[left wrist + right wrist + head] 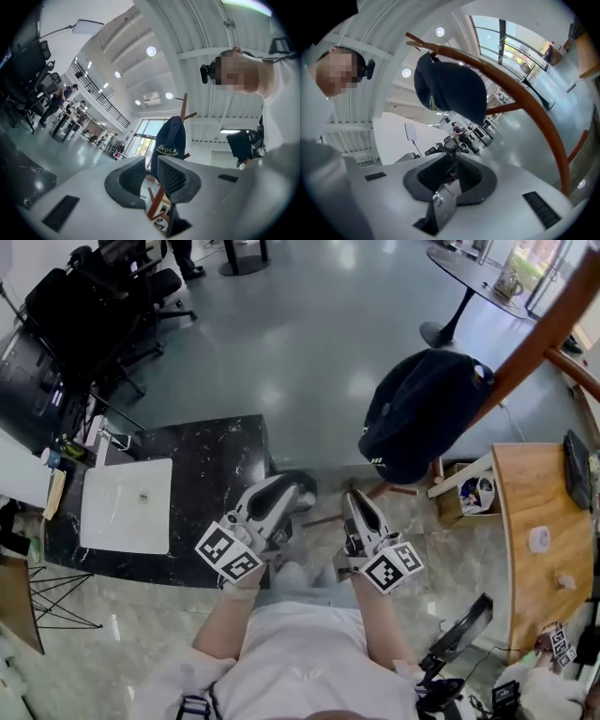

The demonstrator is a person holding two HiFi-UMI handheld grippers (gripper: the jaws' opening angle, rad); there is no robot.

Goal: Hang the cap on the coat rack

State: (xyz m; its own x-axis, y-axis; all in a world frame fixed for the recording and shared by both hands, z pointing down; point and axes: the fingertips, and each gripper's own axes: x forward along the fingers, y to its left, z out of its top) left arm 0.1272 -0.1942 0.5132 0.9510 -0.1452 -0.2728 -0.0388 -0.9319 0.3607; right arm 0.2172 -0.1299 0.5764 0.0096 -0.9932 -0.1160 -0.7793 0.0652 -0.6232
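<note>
Currently the cap (422,413) is hanging on an arm of the coat rack (548,329), and neither tool is touching it.

Head view only is showing the layout. A black marble counter (225,465) is carrying a white board (127,505) at left. A wooden counter (530,493) is carrying a tape roll (538,539) at right.

Left gripper view is picking up the yellow-green lettering on the cap (169,140), with the rack pole (185,105) rising behind it. Right gripper view is looking up under the cap (450,89), which is hooked near the tip of a curved brown arm (520,93).

A small open box (450,507) is sitting beside the wooden counter. Its contents are too small to identify.

Both forearms are reaching forward from the torso, with the tools side by side below the cap. The left hand-held gripper (291,491) (151,161) is sitting with jaws slightly apart and empty. The right hand-held gripper (356,498) (453,159) is sitting with jaws drawn together on nothing.
</note>
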